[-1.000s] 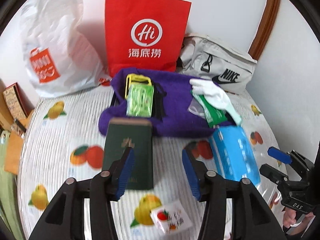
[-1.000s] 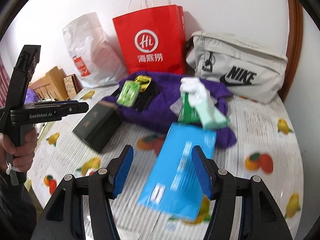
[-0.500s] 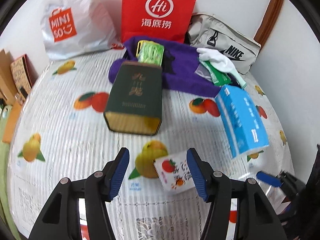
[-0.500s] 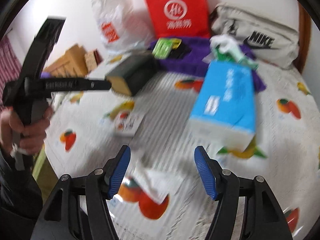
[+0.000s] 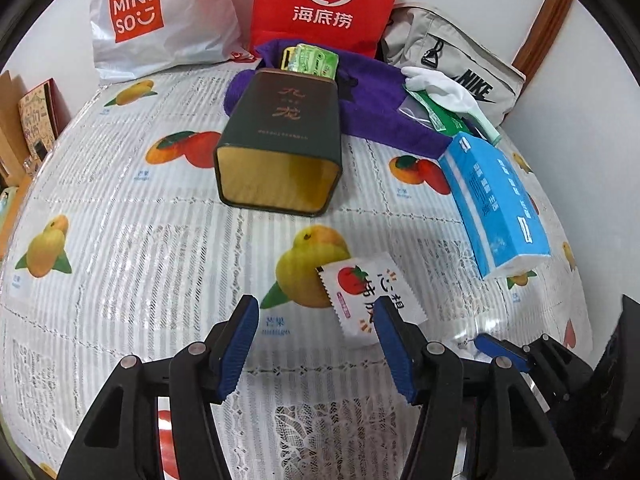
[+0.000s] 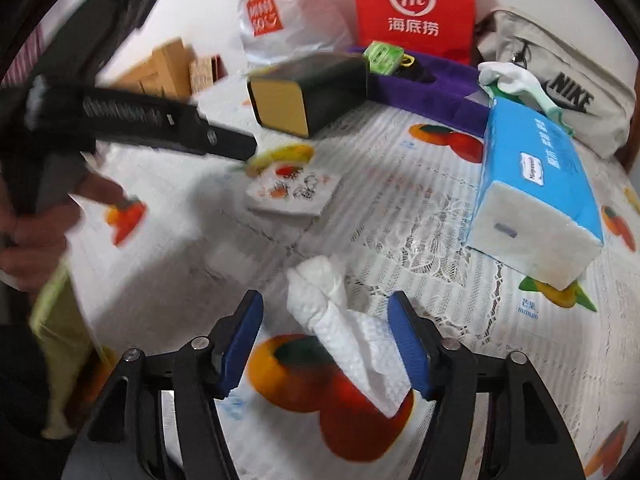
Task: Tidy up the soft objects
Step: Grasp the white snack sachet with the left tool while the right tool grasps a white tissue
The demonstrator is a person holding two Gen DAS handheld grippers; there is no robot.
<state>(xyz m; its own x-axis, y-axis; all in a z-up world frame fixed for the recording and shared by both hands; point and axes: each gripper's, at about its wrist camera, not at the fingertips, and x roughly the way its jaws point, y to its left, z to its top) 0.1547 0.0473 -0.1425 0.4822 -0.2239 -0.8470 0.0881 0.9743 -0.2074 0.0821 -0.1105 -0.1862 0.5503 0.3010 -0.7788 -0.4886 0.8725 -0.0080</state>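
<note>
My right gripper (image 6: 326, 344) is open, with a crumpled white paper tissue (image 6: 344, 328) lying on the table between its jaws. My left gripper (image 5: 314, 344) is open and empty, just short of a small white wipe packet with a strawberry print (image 5: 368, 300), which also shows in the right wrist view (image 6: 294, 194). A blue tissue pack (image 5: 494, 204) lies to the right and is also in the right wrist view (image 6: 536, 200). A purple cloth (image 5: 380, 108) at the back carries a green packet (image 5: 312, 60) and a white glove (image 5: 444, 88).
A dark green tin (image 5: 280, 140) lies on its side mid-table, open end toward me. A red paper bag (image 5: 324, 4), a white Miniso bag (image 5: 156, 16) and a grey Nike pouch (image 5: 460, 64) line the back wall. The fruit-print tablecloth (image 5: 120, 220) covers the table.
Both grippers have pulled back toward the near table edge and lowered. The white tissue has come between the right gripper's jaws, and the wipe packet now lies just ahead of the left gripper.
</note>
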